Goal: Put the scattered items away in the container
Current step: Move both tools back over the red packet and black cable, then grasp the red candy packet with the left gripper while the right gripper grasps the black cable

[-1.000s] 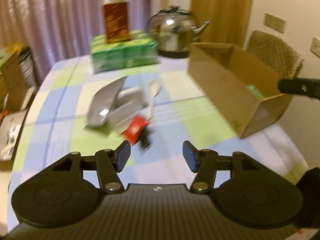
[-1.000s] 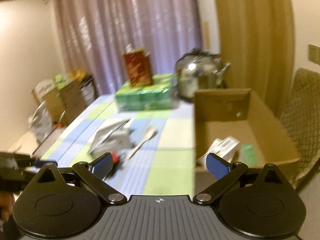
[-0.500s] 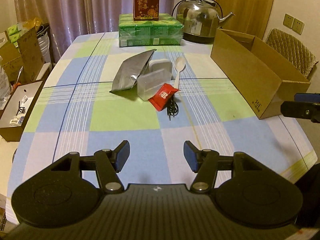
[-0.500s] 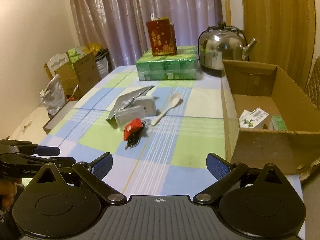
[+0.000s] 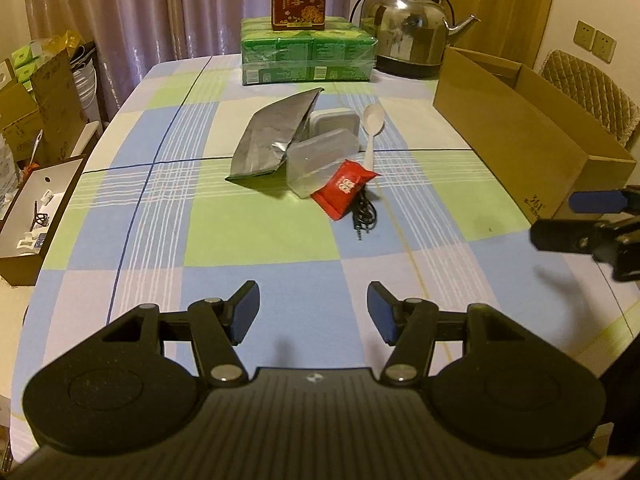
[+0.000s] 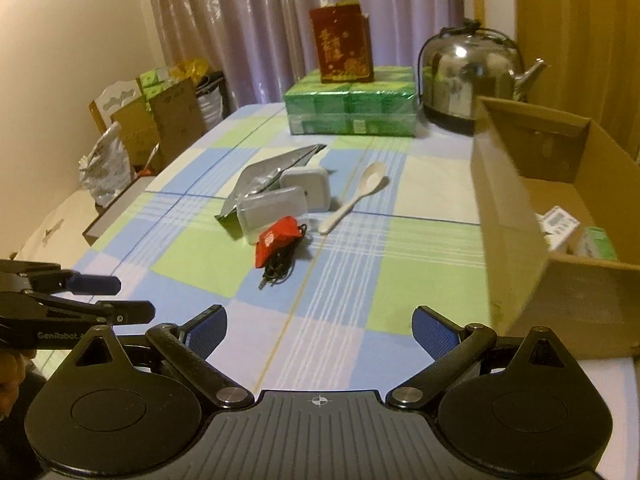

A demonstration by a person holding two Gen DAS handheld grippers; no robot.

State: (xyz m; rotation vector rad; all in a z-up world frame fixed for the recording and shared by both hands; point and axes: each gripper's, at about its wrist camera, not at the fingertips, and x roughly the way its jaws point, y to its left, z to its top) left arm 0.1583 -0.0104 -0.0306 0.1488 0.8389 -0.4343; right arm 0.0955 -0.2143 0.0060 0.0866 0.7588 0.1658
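Checked cloth covers surface (image 5: 256, 236); scattered items heaped mid-surface: silver pouch (image 5: 276, 136), clear tub (image 5: 322, 160), red packet (image 5: 344, 188) lying on black cable (image 5: 364, 214), white spoon (image 5: 371, 128). Cardboard box (image 6: 516, 216) at your right edge, few packs already inside. Your left gripper (image 5: 312, 312) and right gripper (image 6: 320, 332) hover short of heap, jaws spread wide, empty. Heap lies closer to left gripper; red packet looks easiest first pick.

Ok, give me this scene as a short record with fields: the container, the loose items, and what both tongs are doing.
container: cardboard box at the table's right edge, open top, small cartons already inside
loose items: silver pouch, clear plastic box, white lidded box, white spoon, red packet, black cable
left tongs: open, empty
right tongs: open, empty
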